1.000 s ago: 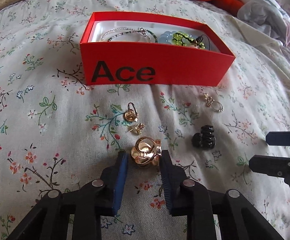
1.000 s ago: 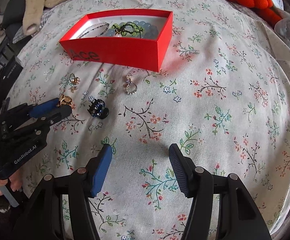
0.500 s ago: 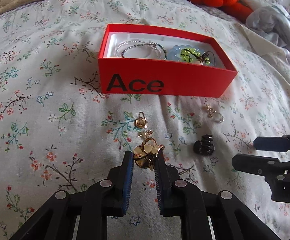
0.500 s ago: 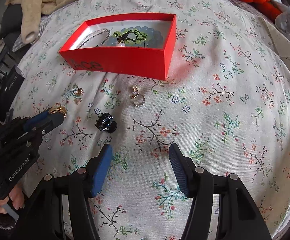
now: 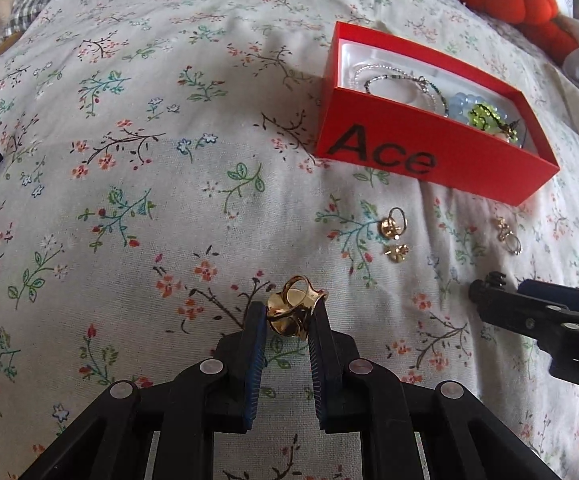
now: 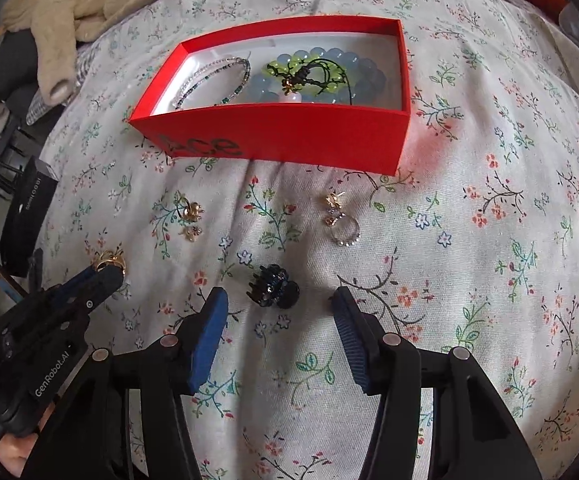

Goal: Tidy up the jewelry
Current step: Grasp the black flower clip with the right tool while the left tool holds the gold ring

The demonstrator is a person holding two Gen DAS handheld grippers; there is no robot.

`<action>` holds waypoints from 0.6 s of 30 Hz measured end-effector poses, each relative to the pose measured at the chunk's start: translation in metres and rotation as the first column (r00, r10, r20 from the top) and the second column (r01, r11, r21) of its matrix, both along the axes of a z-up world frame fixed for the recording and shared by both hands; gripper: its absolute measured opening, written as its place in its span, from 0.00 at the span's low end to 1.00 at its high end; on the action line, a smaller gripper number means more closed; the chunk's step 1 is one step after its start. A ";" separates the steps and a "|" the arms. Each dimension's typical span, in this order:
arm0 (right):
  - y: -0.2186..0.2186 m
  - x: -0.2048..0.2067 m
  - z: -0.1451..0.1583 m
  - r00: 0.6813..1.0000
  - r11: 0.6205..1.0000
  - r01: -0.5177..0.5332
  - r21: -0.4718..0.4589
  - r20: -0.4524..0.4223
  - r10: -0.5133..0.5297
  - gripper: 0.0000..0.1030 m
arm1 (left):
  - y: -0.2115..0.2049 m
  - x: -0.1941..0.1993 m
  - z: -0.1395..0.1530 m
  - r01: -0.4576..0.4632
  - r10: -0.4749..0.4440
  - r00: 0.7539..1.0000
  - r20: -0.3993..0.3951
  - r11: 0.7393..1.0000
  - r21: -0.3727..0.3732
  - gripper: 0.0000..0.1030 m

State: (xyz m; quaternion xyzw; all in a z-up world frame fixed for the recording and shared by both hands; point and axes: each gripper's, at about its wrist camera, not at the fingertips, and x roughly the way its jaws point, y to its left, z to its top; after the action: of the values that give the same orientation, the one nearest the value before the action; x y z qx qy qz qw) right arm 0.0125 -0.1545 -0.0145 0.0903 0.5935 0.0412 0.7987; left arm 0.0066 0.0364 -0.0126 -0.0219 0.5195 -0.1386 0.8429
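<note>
My left gripper (image 5: 288, 314) is shut on a gold ring (image 5: 294, 312) and holds it above the floral bedspread; it also shows in the right wrist view (image 6: 107, 266). The red "Ace" box (image 5: 429, 160) lies ahead to the right, with bracelets (image 6: 313, 74) inside. My right gripper (image 6: 279, 300) is open, its fingers either side of a black hair claw clip (image 6: 274, 291) on the bedspread. Two gold earrings (image 5: 394, 236) and a gold and silver ring cluster (image 6: 341, 222) lie in front of the box.
A black box (image 6: 27, 210) stands at the bed's left edge. A beige cloth (image 6: 89, 4) lies at the back left. An orange plush pumpkin (image 5: 529, 2) lies behind the red box.
My left gripper closed on the gold ring, lifted it and swung left. My right gripper moved forward around the black claw clip.
</note>
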 end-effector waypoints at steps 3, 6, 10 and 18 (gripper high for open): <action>0.005 0.006 -0.003 1.000 1.000 0.002 -0.019 0.001 -0.002 0.48 | 0.000 0.000 0.001 0.001 -0.001 1.000 -0.001 1.000 -0.001 0.15; 0.008 0.010 -0.005 1.000 0.999 0.000 -0.040 0.004 0.000 0.44 | 0.000 0.000 0.002 0.001 -0.001 1.000 0.002 1.000 0.004 0.15; 0.009 0.012 -0.007 1.000 0.997 -0.001 -0.079 0.010 0.002 0.34 | 0.001 0.000 0.000 -0.004 0.004 1.000 -0.001 1.000 0.008 0.15; 0.009 0.012 -0.005 1.000 0.993 -0.022 -0.113 0.013 0.023 0.26 | -0.001 0.001 0.000 -0.003 0.003 1.000 0.000 1.000 0.017 0.15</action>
State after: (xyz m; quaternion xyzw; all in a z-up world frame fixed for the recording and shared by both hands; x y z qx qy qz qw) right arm 0.0242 -0.1459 -0.0199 0.0378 0.5901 0.0171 0.8063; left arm 0.0076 0.0351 -0.0127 -0.0153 0.5208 -0.1330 0.8431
